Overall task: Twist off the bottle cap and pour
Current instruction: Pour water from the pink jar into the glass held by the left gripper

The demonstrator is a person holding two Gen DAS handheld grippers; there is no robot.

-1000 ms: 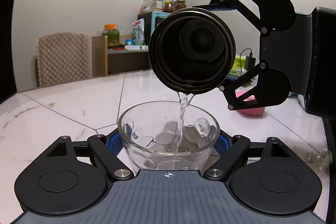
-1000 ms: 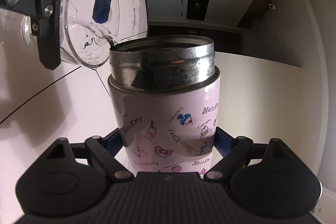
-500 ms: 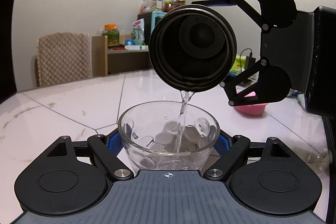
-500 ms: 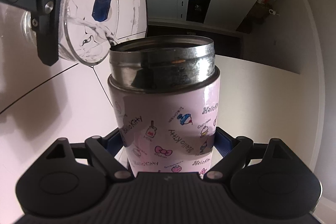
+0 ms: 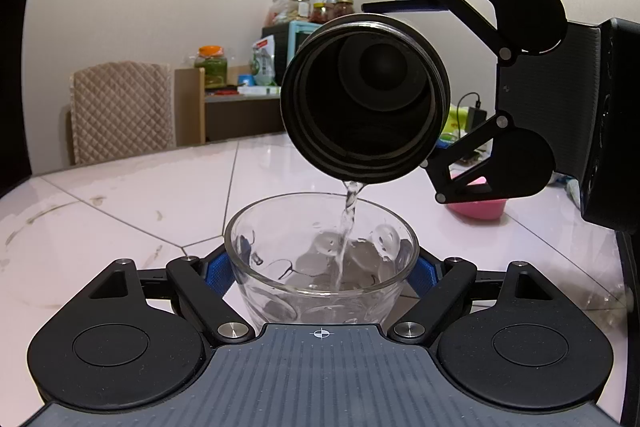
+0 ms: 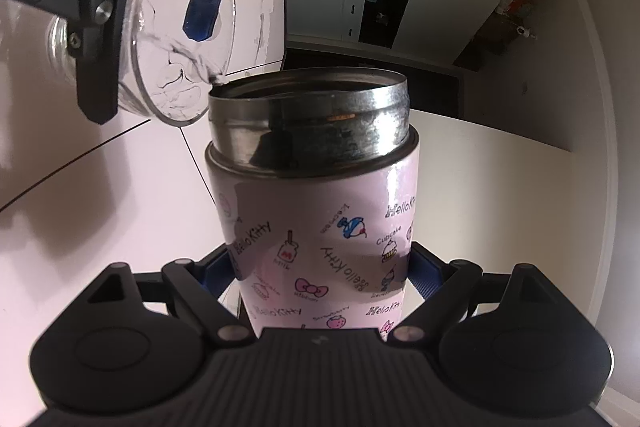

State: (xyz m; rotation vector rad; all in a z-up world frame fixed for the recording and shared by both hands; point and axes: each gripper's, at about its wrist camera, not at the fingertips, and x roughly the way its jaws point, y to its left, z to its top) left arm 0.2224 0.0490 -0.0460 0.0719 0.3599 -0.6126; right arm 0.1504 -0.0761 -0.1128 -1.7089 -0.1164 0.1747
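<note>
White marbled surface (image 5: 120,203) spreads beneath both grippers. Right gripper (image 6: 322,267) is clamped on the pink Hello Kitty thermos bottle (image 6: 320,227), which lies tipped with its open steel mouth (image 5: 362,99) just above the glass bowl (image 5: 320,259). Left gripper (image 5: 320,271) is closed on that bowl, its blue pads (image 5: 216,271) pressed against the glass sides. Thin water stream (image 5: 348,215) falls from the bottle's lower lip into the bowl. Pink cap (image 5: 478,207) rests on the surface behind.
</note>
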